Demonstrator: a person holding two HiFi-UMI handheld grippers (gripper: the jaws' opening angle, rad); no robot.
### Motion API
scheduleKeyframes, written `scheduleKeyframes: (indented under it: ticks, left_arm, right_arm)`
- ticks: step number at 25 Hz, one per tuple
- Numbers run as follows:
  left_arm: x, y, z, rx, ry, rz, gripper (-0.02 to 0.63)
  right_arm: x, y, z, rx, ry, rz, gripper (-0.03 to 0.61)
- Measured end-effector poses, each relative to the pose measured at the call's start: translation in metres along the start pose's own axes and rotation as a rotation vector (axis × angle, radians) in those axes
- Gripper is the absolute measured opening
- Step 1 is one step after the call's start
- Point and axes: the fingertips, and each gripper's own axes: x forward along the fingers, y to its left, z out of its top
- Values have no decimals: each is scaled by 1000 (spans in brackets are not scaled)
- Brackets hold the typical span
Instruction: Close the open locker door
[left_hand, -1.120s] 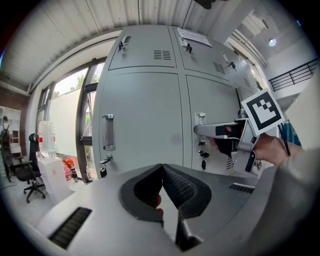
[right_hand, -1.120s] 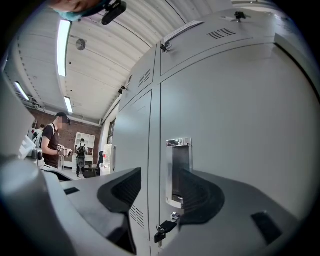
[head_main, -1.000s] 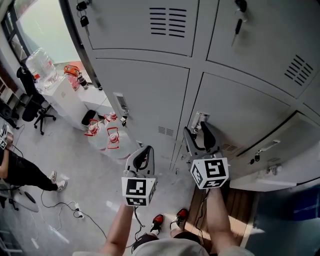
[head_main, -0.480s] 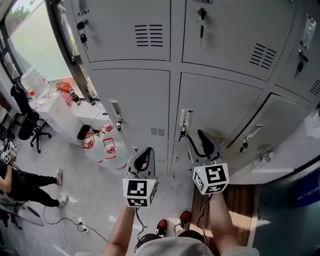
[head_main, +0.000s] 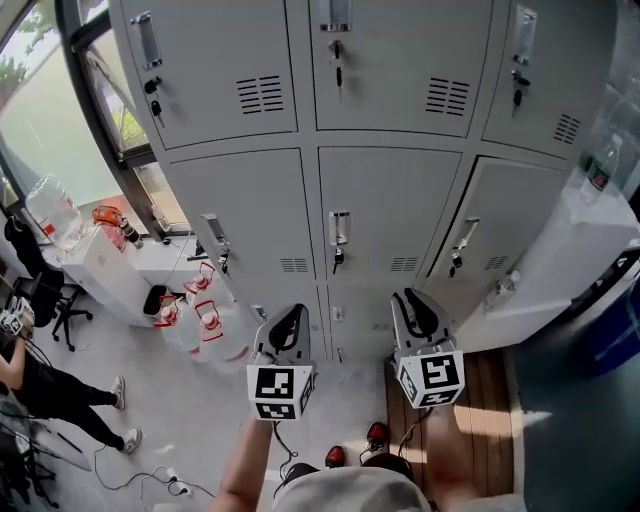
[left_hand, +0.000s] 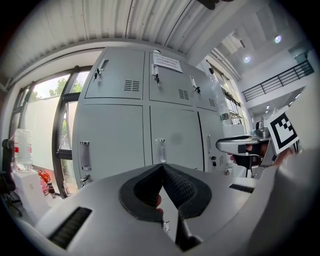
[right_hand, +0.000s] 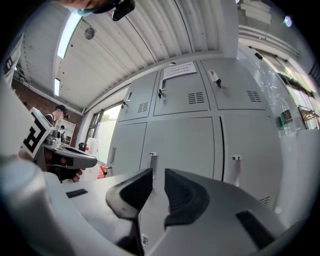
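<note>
A bank of grey lockers (head_main: 385, 215) fills the wall ahead, and every door in view lies flush with its frame. The middle door carries a handle (head_main: 340, 235), also seen as the handle (right_hand: 153, 162). My left gripper (head_main: 290, 318) is held low in front of the lockers, clear of them; its jaws meet at the tips and hold nothing, as the left gripper (left_hand: 162, 167) shows. My right gripper (head_main: 412, 303) is beside it, also clear of the doors. On the right gripper (right_hand: 158, 172) the jaws are closing, with a narrow gap and nothing between them.
Several water bottles (head_main: 195, 315) stand on the floor at the left below a window (head_main: 40, 120). A person (head_main: 50, 400) sits at the far left near cables (head_main: 160, 480). A white cabinet (head_main: 560, 270) juts out at the right, above a wooden floor strip (head_main: 490, 400).
Both grippers have drawn back from the lockers and the view has tilted up to show more doors. The right gripper's jaws have narrowed from wide open.
</note>
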Motion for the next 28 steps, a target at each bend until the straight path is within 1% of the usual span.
scheduleKeyframes:
  ticks: [3,6,10,14,20,28]
  left_arm:
    - [-15,-12,1,9,-6,-36,21]
    - [-31,-20,-4,18,-5,-59,21]
    - [-50,-23,-19,17,16,-72,21]
    - [-67,-22,-33,5,44,-68,21]
    - [-79,-14,-42,3,55,-52,21]
    - [-85,-15,-41,3,54,-59,21]
  right_arm:
    - [-29,-1,-4,-11,10,-52,61]
    - [-54,4,-12,-5,22,-84,43]
    - [-86,14,-28,3,45,-119,35]
    - [-113,17,-41,15,70,-146,29]
    - [-132,26,-55,20,96,-150,29]
    - [-128,33,-51,20,85,-139,29]
